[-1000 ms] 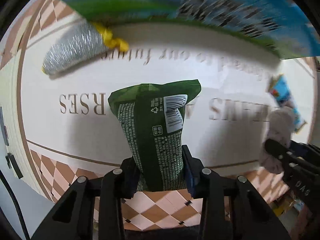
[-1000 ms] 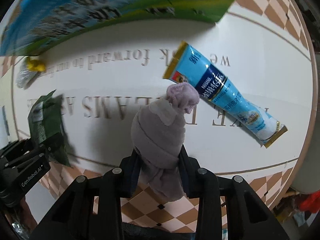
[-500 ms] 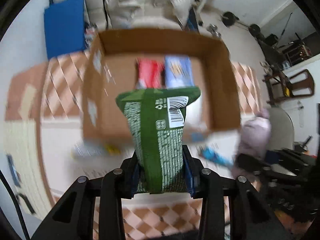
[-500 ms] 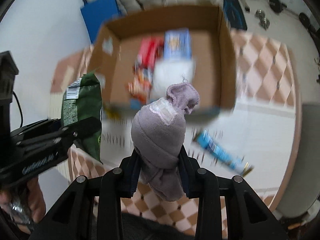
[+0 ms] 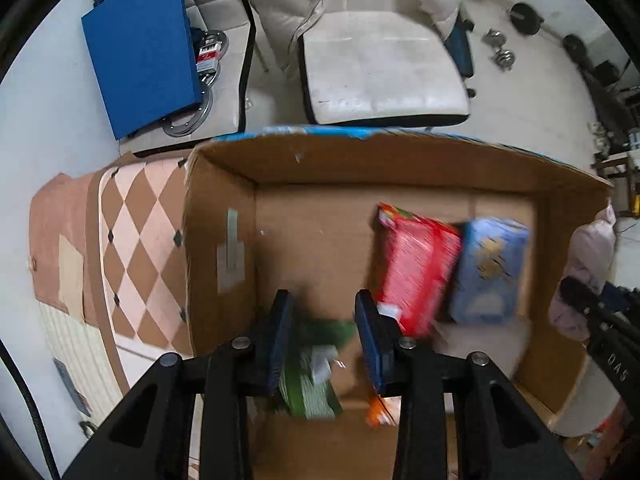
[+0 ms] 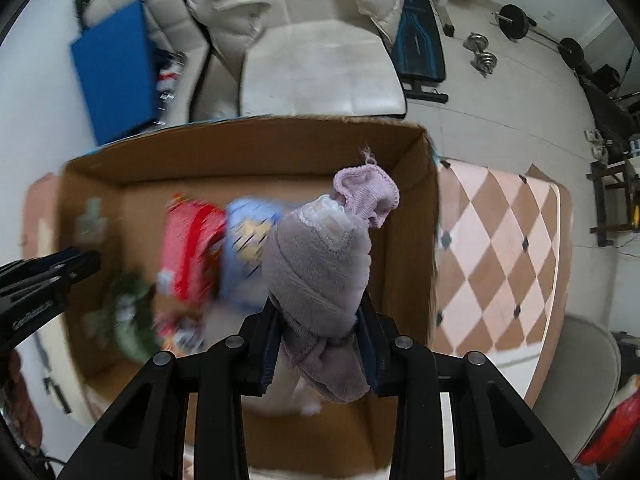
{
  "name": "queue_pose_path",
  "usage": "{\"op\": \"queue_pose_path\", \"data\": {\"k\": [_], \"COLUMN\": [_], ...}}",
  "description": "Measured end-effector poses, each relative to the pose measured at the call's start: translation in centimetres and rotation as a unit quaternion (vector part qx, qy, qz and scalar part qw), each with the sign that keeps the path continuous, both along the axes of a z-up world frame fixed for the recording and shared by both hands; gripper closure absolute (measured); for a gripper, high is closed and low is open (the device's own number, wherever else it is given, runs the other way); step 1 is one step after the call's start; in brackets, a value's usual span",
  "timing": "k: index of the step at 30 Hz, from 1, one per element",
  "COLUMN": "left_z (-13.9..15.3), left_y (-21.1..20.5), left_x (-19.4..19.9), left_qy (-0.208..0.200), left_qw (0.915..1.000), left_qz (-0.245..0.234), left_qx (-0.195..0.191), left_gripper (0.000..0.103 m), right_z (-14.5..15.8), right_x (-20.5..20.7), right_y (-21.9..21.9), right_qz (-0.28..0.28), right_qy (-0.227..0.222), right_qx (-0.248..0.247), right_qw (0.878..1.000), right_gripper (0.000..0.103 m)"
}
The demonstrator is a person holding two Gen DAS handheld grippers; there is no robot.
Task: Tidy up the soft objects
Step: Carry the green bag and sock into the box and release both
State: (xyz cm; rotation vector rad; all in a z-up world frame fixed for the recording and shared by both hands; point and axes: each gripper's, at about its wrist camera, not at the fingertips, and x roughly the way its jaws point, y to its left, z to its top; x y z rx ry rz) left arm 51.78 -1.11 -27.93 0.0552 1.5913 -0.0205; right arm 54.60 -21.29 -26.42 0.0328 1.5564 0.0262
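An open cardboard box (image 5: 224, 216) (image 6: 408, 200) stands on the patterned table. My left gripper (image 5: 324, 312) is open over the box, and the green packet (image 5: 312, 372) lies blurred below its fingers, inside the box; it also shows in the right wrist view (image 6: 132, 320). A red packet (image 5: 416, 268) and a blue packet (image 5: 488, 268) lie in the box. My right gripper (image 6: 318, 312) is shut on a rolled grey-lilac cloth bundle (image 6: 320, 264), held above the box's right part; the bundle shows at the right edge of the left wrist view (image 5: 588, 264).
The checkered tablecloth (image 5: 136, 240) (image 6: 496, 264) extends on both sides of the box. Behind the table stand a white chair with a puffy coat (image 5: 376, 64), a blue panel (image 5: 140, 48) and dumbbells on the floor (image 6: 484, 56).
Both grippers rose from the table to above the box. The left gripper opened and let the green packet drop into the box. The right gripper still holds the cloth bundle.
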Motion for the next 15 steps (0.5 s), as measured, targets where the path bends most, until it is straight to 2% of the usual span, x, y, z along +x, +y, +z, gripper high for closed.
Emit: {"op": "queue_pose_path", "data": {"k": [3,7,9,10,11,12,14,15], "left_z": [-1.4,-2.5,-2.2,-1.9,-1.4,-0.9,0.3,0.8], "left_y": [0.2,0.1,0.2,0.0,-0.1,-0.3,-0.4,-0.4], "left_x": [1.1,1.8,1.9,1.9,1.8,1.7,1.4,1.2], "left_qy": [0.013,0.039,0.043,0.038,0.031,0.023,0.01,0.005], "left_qw": [0.9999,0.9988,0.9976,0.9978,0.9982,0.9986,0.9987,0.9985], "left_qz": [0.004,0.015,0.023,0.02,0.015,0.008,0.004,0.004], "left_qx": [0.004,-0.023,-0.049,-0.051,-0.049,-0.046,-0.049,-0.054], "left_gripper": [0.073,0.07,0.061,0.058,0.044,0.027,0.015,0.013], "right_z": [-2.9,-5.2,-5.5,-5.4,-5.3,-5.0,-4.2,-3.6], "right_x": [2.0,3.7,4.1,4.2,4.2,4.1,3.8,3.5], "right_y": [0.5,0.4,0.1,0.0,-0.1,-0.2,-0.4,-0.4], "right_qz": [-0.002,-0.009,-0.015,-0.016,-0.018,-0.019,-0.021,-0.02], "right_qy": [0.017,0.044,0.048,0.045,0.04,0.039,0.032,0.026], "right_qx": [-0.019,-0.024,-0.02,-0.021,-0.017,-0.008,-0.003,-0.001], "right_qw": [1.0,0.999,0.999,0.999,0.999,0.999,0.999,0.999], "right_gripper": [0.066,0.063,0.047,0.031,0.026,0.024,0.02,0.017]}}
